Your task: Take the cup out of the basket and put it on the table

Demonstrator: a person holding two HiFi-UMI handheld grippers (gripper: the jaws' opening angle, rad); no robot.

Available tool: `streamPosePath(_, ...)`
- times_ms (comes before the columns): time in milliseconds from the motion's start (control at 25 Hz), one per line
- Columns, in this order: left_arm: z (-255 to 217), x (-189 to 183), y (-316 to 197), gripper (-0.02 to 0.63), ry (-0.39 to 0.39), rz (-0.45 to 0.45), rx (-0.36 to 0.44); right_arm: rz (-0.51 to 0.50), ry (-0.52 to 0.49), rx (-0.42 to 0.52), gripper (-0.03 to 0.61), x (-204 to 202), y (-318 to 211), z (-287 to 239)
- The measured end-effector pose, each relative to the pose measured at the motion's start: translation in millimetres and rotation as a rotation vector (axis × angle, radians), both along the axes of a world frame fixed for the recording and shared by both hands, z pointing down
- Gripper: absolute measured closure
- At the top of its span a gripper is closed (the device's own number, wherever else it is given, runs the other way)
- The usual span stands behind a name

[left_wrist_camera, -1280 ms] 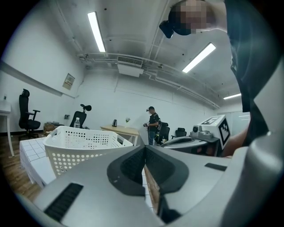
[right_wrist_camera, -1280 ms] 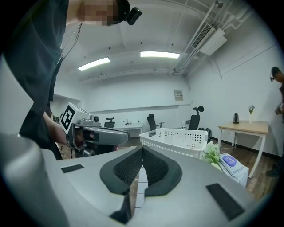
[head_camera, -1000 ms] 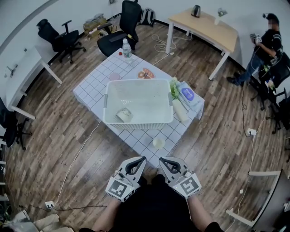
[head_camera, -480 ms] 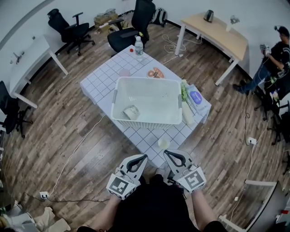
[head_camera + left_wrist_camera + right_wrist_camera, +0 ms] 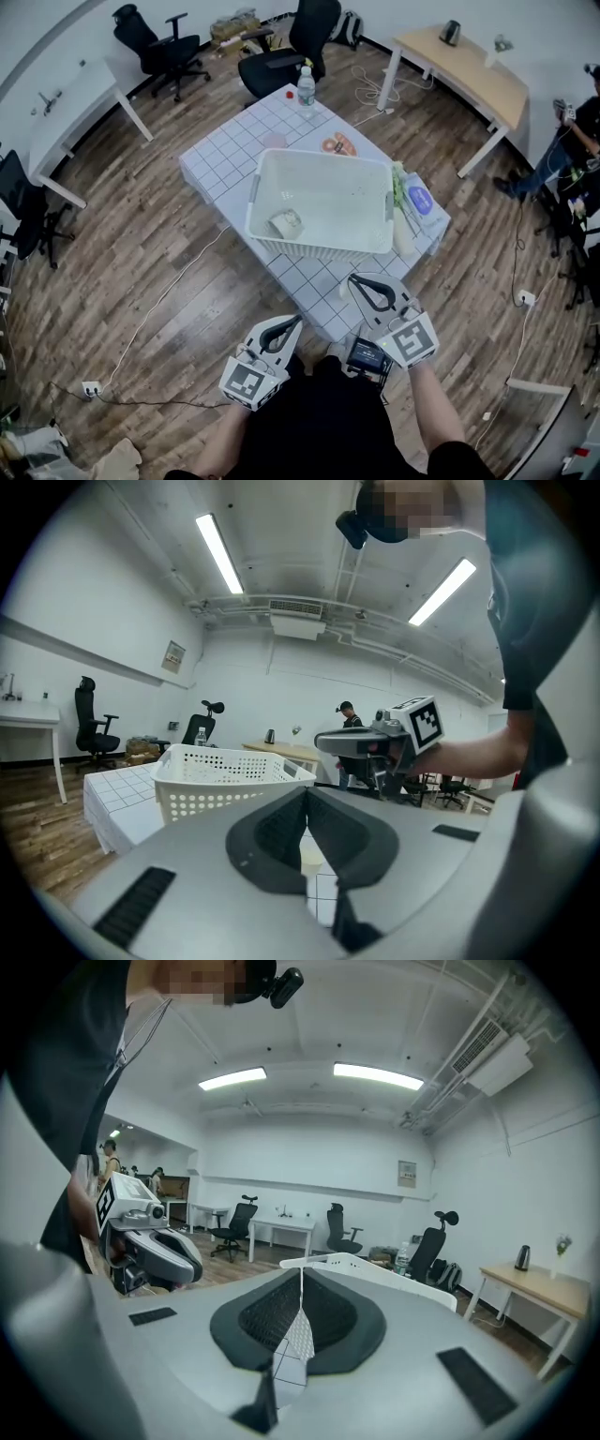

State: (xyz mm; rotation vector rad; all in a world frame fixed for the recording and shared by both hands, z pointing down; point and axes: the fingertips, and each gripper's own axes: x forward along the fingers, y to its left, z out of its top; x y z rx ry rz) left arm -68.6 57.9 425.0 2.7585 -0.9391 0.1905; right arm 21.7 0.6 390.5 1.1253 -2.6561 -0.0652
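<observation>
White basket (image 5: 321,247) holds the cup (image 5: 286,223) near-left; the left gripper (image 5: 296,323) and right gripper (image 5: 356,279), both pinched closed and empty, should spread before reaching in.

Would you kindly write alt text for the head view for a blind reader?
A white basket with a cup inside sits on a tiled table, a bottle at its far corner. Nearer, a person holds the left tongs and right tongs, both shut and empty.

basket (image 5: 323,248) content (image 5: 286,223): too small to ID | person (image 5: 583,117): cut by frame edge | basket mostly behind right tool (image 5: 301,1277) | pale thing (image 5: 311,857): mostly hidden behind left tool (image 5: 307,791)
</observation>
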Motion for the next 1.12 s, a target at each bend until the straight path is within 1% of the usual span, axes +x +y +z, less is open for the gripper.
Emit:
streamPosePath(160, 0.5, -13.0, 0.2, 0.607, 0.0, -0.032, -0.001, -0.031, 0.035, 0.025, 0.554, -4.9, -21.2, -6.0)
streamPosePath(360, 1.2, -28.9, 3.7, 0.607, 0.015, -0.086, -0.014, -0.055, 0.097, 0.014, 0.552, -11.1, -45.7, -5.0)
streamPosePath(520, -1.2, -44.6, -1.0, 0.607, -0.015, -0.136, -0.028, -0.082, 0.125, 0.009, 0.551, -21.8, -66.2, -5.9)
streamPosePath(600, -0.3, -51.9, -3.3, 0.607, -0.014, -0.164, -0.038, -0.102, 0.146, -0.001, 0.546, -27.7, -75.7, -1.1)
streamPosePath(760, 5.7, -60.5, -2.3, 0.607, 0.006, -0.189, -0.042, -0.145, 0.211, -0.022, 0.514, -36.8, -94.2, 12.8)
streamPosePath(960, 3.7, -64.0, -6.4, 0.607, 0.049, -0.2, -0.026, -0.195, 0.29, -0.047, 0.446, -44.1, -118.0, 30.9)
streamPosePath(1120, 6.6, -68.3, -8.0, 0.607, 0.049, -0.208, -0.044, -0.233, 0.363, -0.06, 0.42, -46.6, -136.2, 44.2)
